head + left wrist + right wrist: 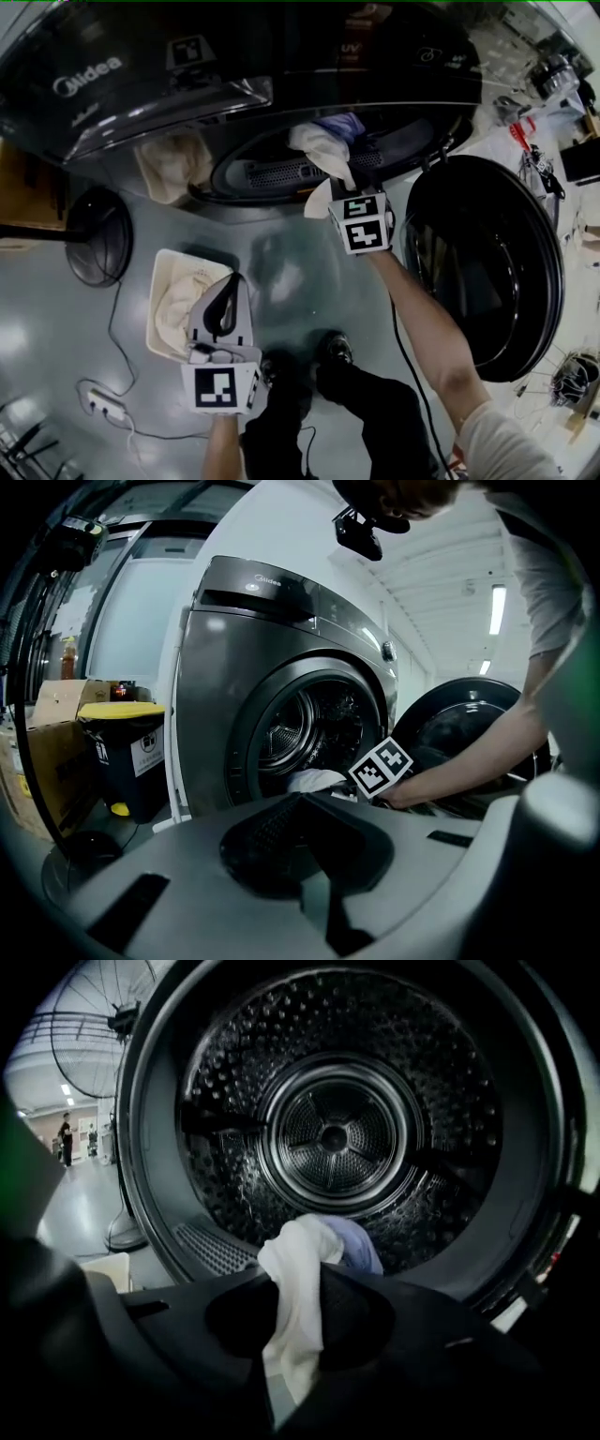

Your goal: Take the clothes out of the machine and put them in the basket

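White cloth [292,1251] hangs pinched in the right gripper's [298,1283] jaws at the drum [337,1138] mouth, a bluish garment [361,1246] seemingly just behind. The left gripper [226,298], jaws together and empty, is by the basket [161,281].

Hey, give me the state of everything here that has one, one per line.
Right gripper: shut on the white garment.
Left gripper: shut, empty.
White garment: gripped, hanging at the drum mouth.
Lilac garment: in the drum, behind the white one.
Machine door: open.
Basket: on the floor, holding a cream cloth.
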The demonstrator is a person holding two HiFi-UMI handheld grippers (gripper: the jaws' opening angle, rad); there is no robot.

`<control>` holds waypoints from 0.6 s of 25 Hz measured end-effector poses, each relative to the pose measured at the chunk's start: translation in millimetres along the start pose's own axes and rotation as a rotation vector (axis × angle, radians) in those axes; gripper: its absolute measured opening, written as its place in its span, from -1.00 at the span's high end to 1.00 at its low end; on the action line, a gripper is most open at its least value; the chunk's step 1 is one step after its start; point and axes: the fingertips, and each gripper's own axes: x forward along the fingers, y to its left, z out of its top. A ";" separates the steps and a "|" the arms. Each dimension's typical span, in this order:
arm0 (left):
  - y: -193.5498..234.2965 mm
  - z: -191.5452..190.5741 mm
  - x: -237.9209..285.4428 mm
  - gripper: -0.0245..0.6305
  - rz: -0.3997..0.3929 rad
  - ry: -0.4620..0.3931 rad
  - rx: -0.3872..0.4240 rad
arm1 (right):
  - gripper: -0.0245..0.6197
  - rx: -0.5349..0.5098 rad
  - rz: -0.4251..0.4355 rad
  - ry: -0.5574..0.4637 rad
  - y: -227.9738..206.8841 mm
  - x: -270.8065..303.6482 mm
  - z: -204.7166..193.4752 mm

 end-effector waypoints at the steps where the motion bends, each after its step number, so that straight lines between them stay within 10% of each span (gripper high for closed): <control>1: -0.8 4.0 -3.2 0.87 0.000 0.001 -0.003 | 0.63 0.008 0.000 -0.018 1.4 -8.7 7.9; 15: -38.9 79.6 -57.4 0.86 -0.031 0.031 -0.044 | 0.64 0.073 0.047 -0.197 18.5 -177.4 98.9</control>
